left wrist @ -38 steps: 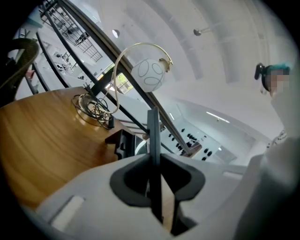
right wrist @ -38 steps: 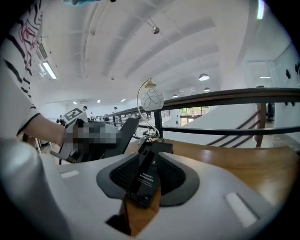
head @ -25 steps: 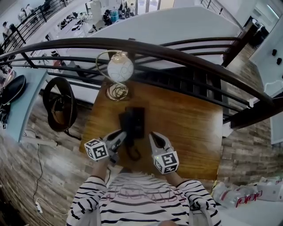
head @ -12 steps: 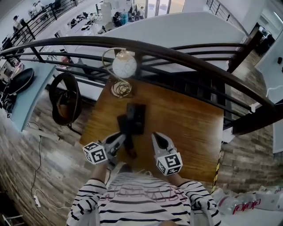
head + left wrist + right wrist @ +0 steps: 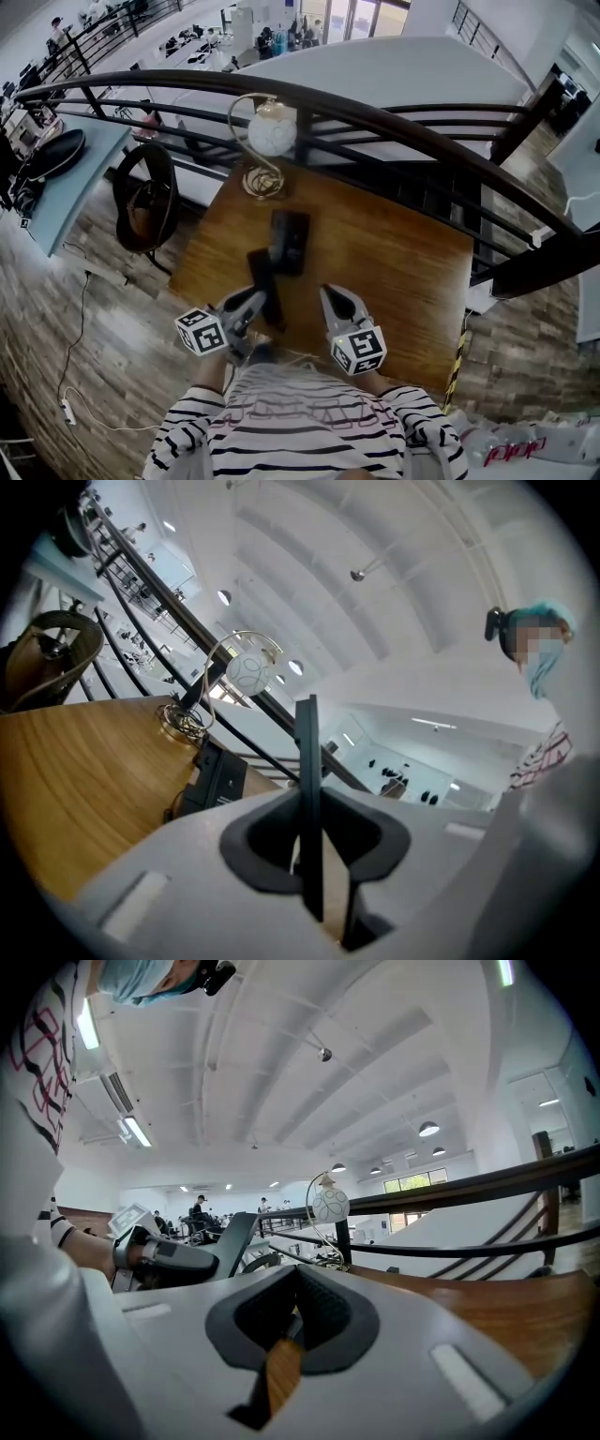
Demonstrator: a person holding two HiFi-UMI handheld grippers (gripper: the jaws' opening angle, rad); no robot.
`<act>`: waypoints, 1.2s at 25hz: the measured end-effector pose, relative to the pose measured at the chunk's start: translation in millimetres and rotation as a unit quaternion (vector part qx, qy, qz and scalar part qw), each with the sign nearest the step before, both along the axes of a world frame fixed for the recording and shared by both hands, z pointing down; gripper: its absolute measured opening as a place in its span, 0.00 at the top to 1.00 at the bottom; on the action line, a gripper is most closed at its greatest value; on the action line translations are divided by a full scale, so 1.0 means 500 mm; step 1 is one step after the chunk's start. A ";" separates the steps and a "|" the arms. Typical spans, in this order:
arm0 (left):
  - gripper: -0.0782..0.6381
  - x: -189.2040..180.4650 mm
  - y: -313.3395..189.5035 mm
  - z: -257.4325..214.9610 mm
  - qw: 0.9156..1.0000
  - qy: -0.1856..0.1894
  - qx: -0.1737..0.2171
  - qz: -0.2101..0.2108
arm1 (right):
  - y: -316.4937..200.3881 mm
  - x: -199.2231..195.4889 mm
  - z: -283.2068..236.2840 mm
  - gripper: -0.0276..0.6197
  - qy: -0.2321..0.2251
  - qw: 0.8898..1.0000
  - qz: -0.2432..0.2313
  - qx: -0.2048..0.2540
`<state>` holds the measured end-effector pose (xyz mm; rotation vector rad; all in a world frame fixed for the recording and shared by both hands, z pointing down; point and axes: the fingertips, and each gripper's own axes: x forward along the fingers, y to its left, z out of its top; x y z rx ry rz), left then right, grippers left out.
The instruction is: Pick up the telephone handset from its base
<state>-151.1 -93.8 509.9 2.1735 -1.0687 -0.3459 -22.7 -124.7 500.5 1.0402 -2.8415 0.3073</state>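
Well, the left claw [image 5: 251, 302] clamped the handset [image 5: 262, 272] mid-frame, just below its base [image 5: 291, 242] on the desk [image 5: 394, 272]; the right claw [image 5: 335, 302] was closed, empty. A globe lamp [image 5: 272, 139] and railing [image 5: 403, 117] stood above.

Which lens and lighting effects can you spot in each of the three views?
Head view: the lens bows the handrail into an arc. Left gripper view: black corners; the handset shows dark against the bright ceiling. Right gripper view: the ceiling strip light blows out white.
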 end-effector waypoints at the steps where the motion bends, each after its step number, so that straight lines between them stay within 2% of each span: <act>1: 0.79 0.005 0.010 0.000 1.000 0.000 0.001 -0.002 | 0.008 0.003 0.000 0.96 0.000 1.000 -0.003 0.001; 17: 0.80 0.054 0.122 -0.001 0.999 -0.011 0.012 -0.035 | 0.096 0.043 0.004 0.96 0.004 1.000 -0.027 0.003; 30: 0.80 0.070 0.167 0.011 0.999 -0.009 0.006 -0.051 | 0.133 0.068 0.020 0.96 0.020 0.999 -0.032 0.001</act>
